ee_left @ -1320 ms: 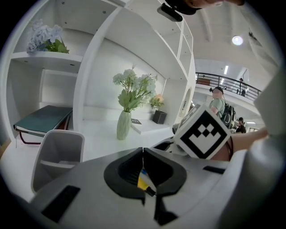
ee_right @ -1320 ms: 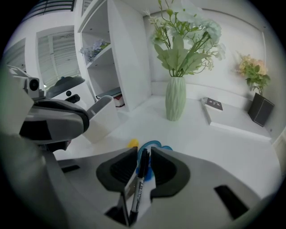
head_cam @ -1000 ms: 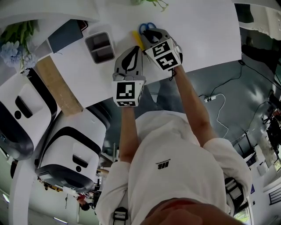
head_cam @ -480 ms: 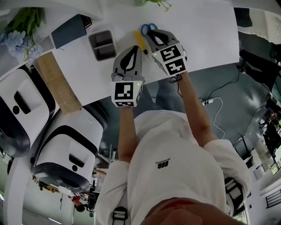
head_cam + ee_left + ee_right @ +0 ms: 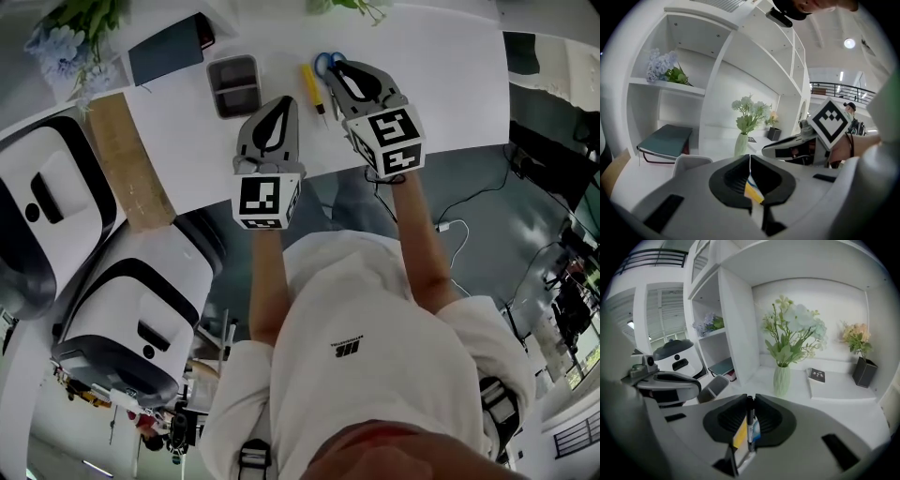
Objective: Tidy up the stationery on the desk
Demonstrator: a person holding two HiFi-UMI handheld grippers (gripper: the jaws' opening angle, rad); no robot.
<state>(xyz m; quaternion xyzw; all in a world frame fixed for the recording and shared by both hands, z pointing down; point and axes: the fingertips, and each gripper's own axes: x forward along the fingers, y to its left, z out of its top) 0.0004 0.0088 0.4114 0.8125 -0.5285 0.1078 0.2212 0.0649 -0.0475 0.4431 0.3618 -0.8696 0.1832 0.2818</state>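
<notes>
In the head view a yellow cutter [image 5: 309, 82] and blue-handled scissors [image 5: 325, 62] lie on the white desk [image 5: 441, 75], right of a grey organiser tray [image 5: 234, 84]. My right gripper [image 5: 341, 69] hovers beside the scissors, and its tips almost touch their handles. In the right gripper view its jaws [image 5: 750, 400] are closed on a thin black pen [image 5: 750, 420] that runs lengthwise between them. My left gripper [image 5: 279, 103] hangs over bare desk just left of the cutter. It is shut in the left gripper view [image 5: 750, 158], with nothing between the fingers.
A dark notebook [image 5: 169, 49] lies at the desk's back left, with a wooden board [image 5: 127, 169] at the left end. White shelving behind holds a flower vase [image 5: 782, 379], a small notebook [image 5: 817, 375] and blue flowers [image 5: 663, 68]. White machines [image 5: 56, 206] stand on the floor at left.
Both grippers have spread slightly apart, the right one drifting right. The yellow cutter and scissors now show more fully between them. The head camera has swung, shifting the desk in view.
</notes>
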